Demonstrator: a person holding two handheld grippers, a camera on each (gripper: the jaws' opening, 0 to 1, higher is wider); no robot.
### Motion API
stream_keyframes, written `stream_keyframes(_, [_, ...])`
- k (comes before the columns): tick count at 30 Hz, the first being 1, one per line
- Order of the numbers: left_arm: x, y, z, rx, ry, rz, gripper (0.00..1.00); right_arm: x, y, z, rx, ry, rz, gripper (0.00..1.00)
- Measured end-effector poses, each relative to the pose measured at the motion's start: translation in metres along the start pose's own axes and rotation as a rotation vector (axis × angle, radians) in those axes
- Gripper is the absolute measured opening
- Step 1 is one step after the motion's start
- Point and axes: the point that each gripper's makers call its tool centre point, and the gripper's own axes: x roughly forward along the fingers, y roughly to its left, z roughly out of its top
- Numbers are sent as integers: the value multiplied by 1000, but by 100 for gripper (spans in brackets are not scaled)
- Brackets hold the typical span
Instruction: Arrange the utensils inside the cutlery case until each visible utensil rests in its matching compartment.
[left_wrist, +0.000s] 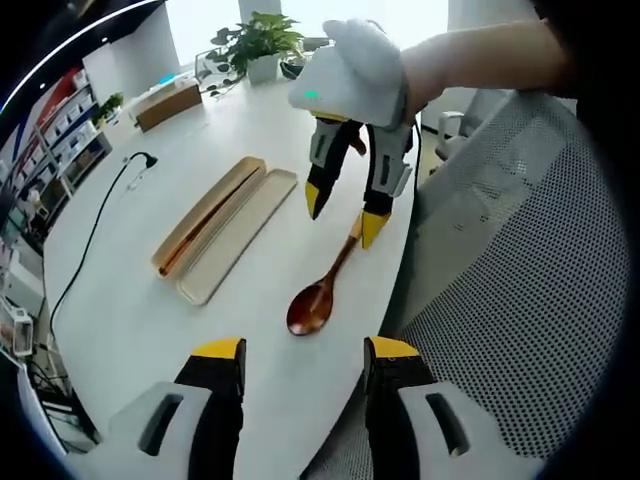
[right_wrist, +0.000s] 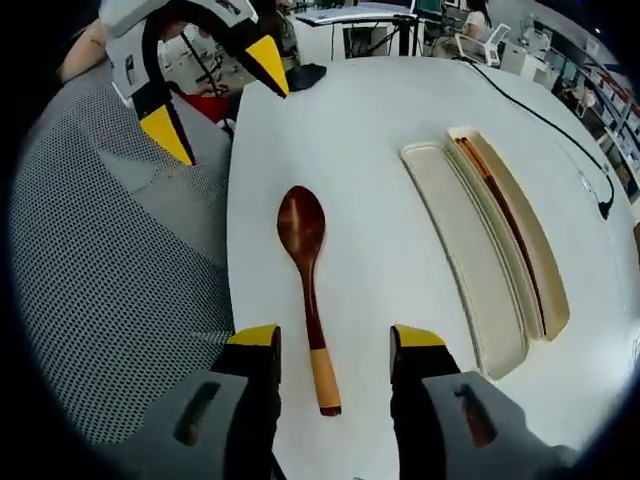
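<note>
A brown wooden spoon (left_wrist: 318, 296) (right_wrist: 305, 283) with a pale handle end lies on the white table near its edge. The beige cutlery case (left_wrist: 223, 225) (right_wrist: 500, 245) lies open beside it, with dark chopsticks (right_wrist: 505, 222) in one half and the other half (right_wrist: 462, 250) bare. My left gripper (left_wrist: 302, 366) is open, just short of the spoon's bowl. My right gripper (right_wrist: 334, 352) (left_wrist: 343, 208) is open and hovers over the spoon's handle end, straddling it. The left gripper's yellow tips (right_wrist: 215, 90) show in the right gripper view.
A mesh office chair (left_wrist: 500, 290) (right_wrist: 110, 270) sits against the table edge by the spoon. A black cable (left_wrist: 95, 235) (right_wrist: 545, 125) runs across the table beyond the case. A potted plant (left_wrist: 262, 45) and a cardboard box (left_wrist: 168, 103) stand at the far end.
</note>
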Motion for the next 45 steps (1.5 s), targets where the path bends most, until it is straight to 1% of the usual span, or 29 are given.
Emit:
stream_keyframes(6, [-1, 3, 2, 1, -10, 14, 48, 8, 4, 3, -26, 14, -13, 40])
stream_keyframes(8, [-1, 3, 2, 2, -7, 14, 48, 11, 7, 3, -54, 32, -16, 40])
stream_keyframes(10, [-1, 3, 1, 1, -6, 14, 48, 15, 12, 2, -91, 53, -2, 39])
stream_keyframes(14, [-1, 4, 1, -1, -7, 14, 48, 21, 16, -2, -124, 81, -1, 37])
stream_keyframes(15, [-1, 4, 2, -1, -7, 15, 48, 21, 18, -2, -134, 87, -4, 37])
stream_keyframes(16, [-1, 4, 2, -1, -7, 14, 48, 20, 16, -2, -176, 99, -18, 36])
stream_keyframes(18, [-1, 4, 2, -1, -7, 14, 48, 20, 13, -2, -206, 115, -40, 34])
stream_keyframes(19, [-1, 4, 2, -1, -7, 14, 48, 21, 16, -1, -190, 107, -29, 34])
stream_keyframes(20, [-1, 4, 2, 0, -7, 13, 48, 22, 15, 1, -185, 106, -34, 34])
stream_keyframes(26, [-1, 3, 2, 1, -5, 11, 48, 25, 21, 7, -192, 86, -33, 28])
stream_keyframes(29, [-1, 3, 2, 1, -5, 11, 48, 26, 21, 9, -191, 80, -32, 26])
stream_keyframes(35, [0, 2, 2, 5, -4, 9, 48, 27, 19, 12, -162, 62, -42, 20])
stream_keyframes(37, [0, 2, 2, 5, -4, 9, 48, 27, 18, 12, -161, 60, -44, 16])
stream_keyframes(40, [-1, 2, 2, 1, -6, 10, 48, 28, 16, 13, -156, 58, -47, 4])
stream_keyframes(41, [-1, 2, 1, 1, -6, 11, 48, 28, 15, 13, -156, 60, -51, 2])
stream_keyframes(45, [-1, 2, 1, 3, -3, 8, 48, 28, 16, 12, -169, 68, -49, 2])
